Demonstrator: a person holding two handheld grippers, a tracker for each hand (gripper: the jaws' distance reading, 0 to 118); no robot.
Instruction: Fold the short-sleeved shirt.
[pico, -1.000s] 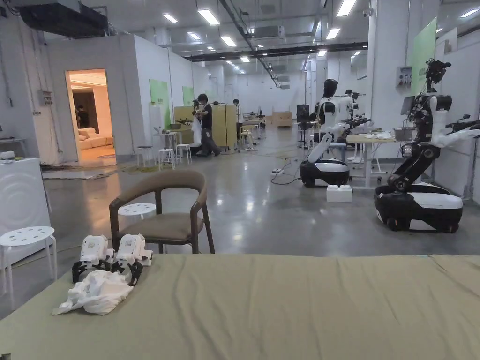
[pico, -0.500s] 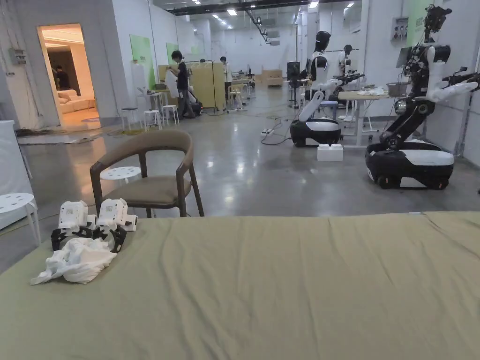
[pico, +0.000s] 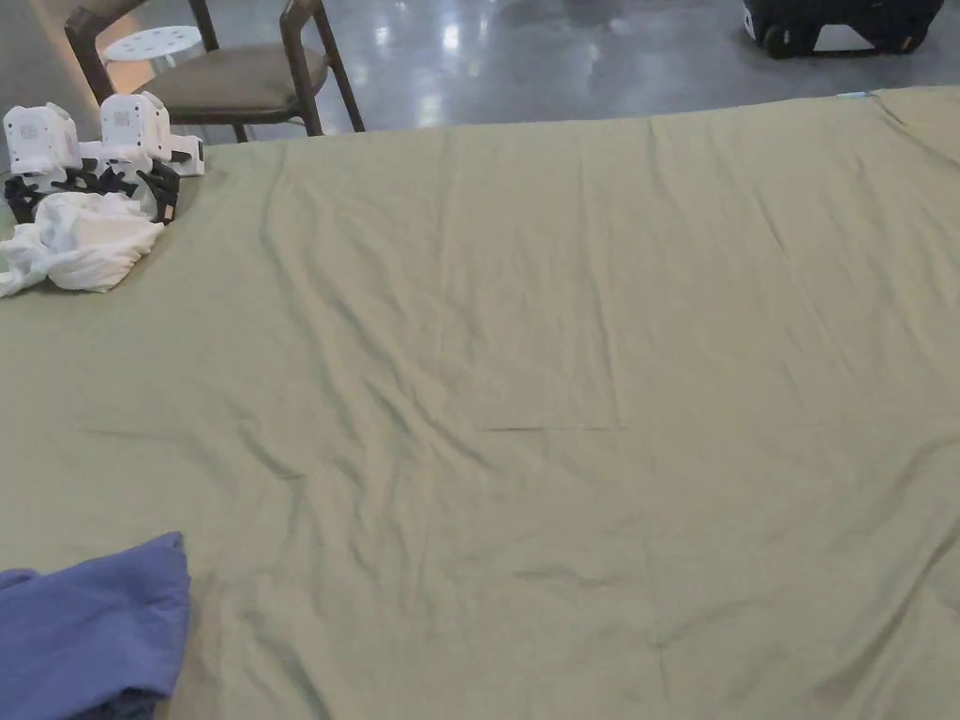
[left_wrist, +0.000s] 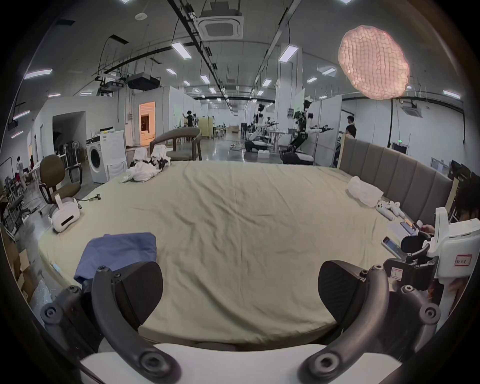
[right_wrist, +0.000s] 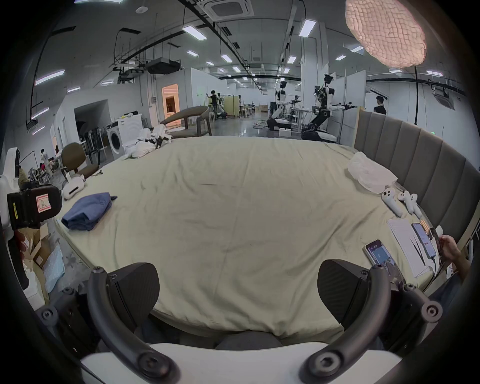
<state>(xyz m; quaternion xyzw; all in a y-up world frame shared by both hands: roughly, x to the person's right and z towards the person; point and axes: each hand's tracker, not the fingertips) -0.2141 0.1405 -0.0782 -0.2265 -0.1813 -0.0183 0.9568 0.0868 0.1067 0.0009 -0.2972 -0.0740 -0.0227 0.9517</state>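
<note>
Off to the left of the left hand-held gripper (left_wrist: 240, 293), just past its left jaw, the blue shirt (left_wrist: 118, 253) lies bunched in a loose heap near the bed's near-left edge. Seen from the right hand-held gripper (right_wrist: 239, 291), it sits well to the left and farther out. Nothing has been spread or folded yet, so the task looks to be at its very start.

Both hand-held grippers hang just off the near edge of the bed (pico: 562, 375) with jaws spread wide and nothing between them, probably poised to reach in for the shirt. The broad bare middle of the olive sheet ahead of them likely serves as the folding area.

Far beyond the left hand-held gripper, at the far-left corner, a crumpled white cloth (pico: 84, 248) lies against 2 spare white devices (pico: 94, 141), apparently parked out of the way. To the right of the right hand-held gripper, 2 phones (right_wrist: 379, 256) and papers (right_wrist: 405, 244) line the edge by the headboard (right_wrist: 415, 156), clear of the work.
</note>
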